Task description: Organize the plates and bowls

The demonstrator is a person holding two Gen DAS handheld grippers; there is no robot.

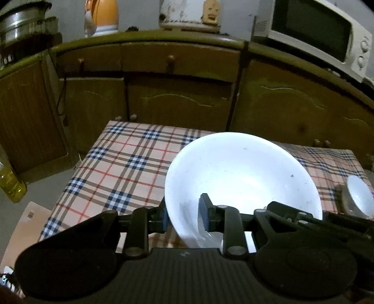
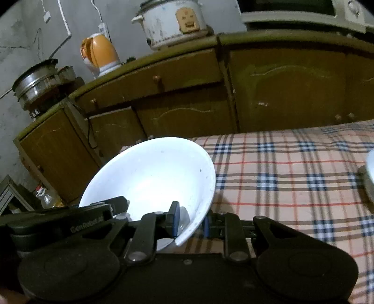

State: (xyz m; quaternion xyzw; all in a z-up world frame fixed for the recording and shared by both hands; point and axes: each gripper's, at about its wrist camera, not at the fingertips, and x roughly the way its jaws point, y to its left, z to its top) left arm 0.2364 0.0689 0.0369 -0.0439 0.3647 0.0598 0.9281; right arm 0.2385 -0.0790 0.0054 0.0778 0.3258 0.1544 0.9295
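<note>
A large white bowl (image 1: 240, 173) is held tilted above the plaid tablecloth (image 1: 121, 161), with both grippers on its rim. My left gripper (image 1: 184, 215) is shut on the bowl's near left rim, one pad inside and one outside. My right gripper (image 2: 190, 222) is shut on the opposite edge of the same bowl (image 2: 154, 173), again with a pad on each side of the wall. A second, smaller white bowl (image 1: 360, 196) rests on the table at the far right and shows only as a sliver (image 2: 370, 168) in the right wrist view.
Brown cabinets (image 1: 177, 98) run behind the table. On their top stand a microwave (image 1: 322, 32), a rice cooker (image 2: 173, 21), an orange kettle (image 2: 100, 53) and a metal pot (image 2: 39, 81). An oil bottle (image 1: 9, 182) stands on the floor at the left.
</note>
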